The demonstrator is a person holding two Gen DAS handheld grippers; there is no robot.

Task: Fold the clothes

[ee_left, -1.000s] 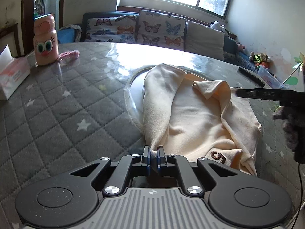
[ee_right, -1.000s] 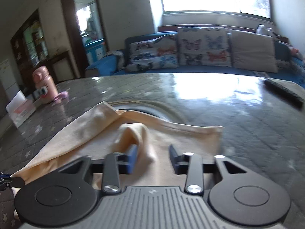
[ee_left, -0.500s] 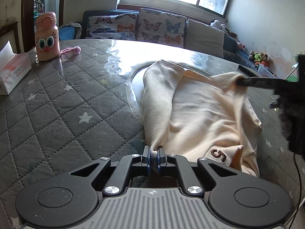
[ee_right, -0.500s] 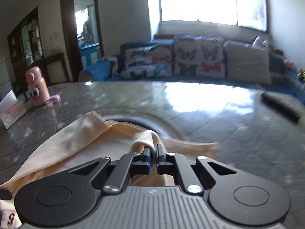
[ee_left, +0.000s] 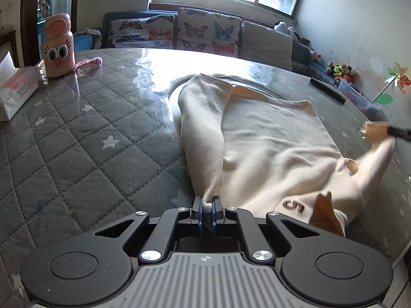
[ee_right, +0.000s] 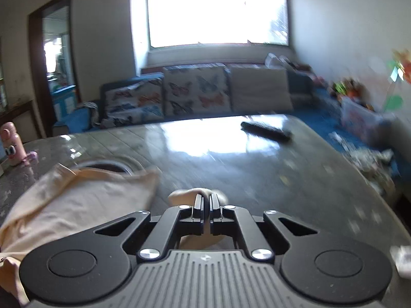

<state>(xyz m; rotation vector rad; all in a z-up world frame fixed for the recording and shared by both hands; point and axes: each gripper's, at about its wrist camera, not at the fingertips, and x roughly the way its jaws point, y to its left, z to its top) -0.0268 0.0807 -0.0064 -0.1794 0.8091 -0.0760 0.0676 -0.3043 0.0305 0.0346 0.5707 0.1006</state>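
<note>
The right claw has carried its pinch of cloth away to the right since half a second ago: the sleeve that lay folded over the garment is now drawn out sideways, stretched toward the right edge of the left wrist view, where the claw's dark tip holds its cuff. The right wrist view is blurred by motion.

The right claw is clenched on a small bunch of the cream fabric, which bulges around and just ahead of its closed fingers. The left claw is clenched too, grasping a gathered fold at the near edge of the garment; the cloth rises out of its blue pads in a ridge that runs away along the garment's left side.

The garment lies on the grey quilted surface, partly over a round clear disc at its middle. A brown "5" shows on the near right part of the cloth.

At the far left of the surface stand a pink bottle with cartoon eyes, a tissue box and a pink cord beside the bottle. A black remote lies at the far right. A sofa with butterfly cushions sits behind, under the window.
</note>
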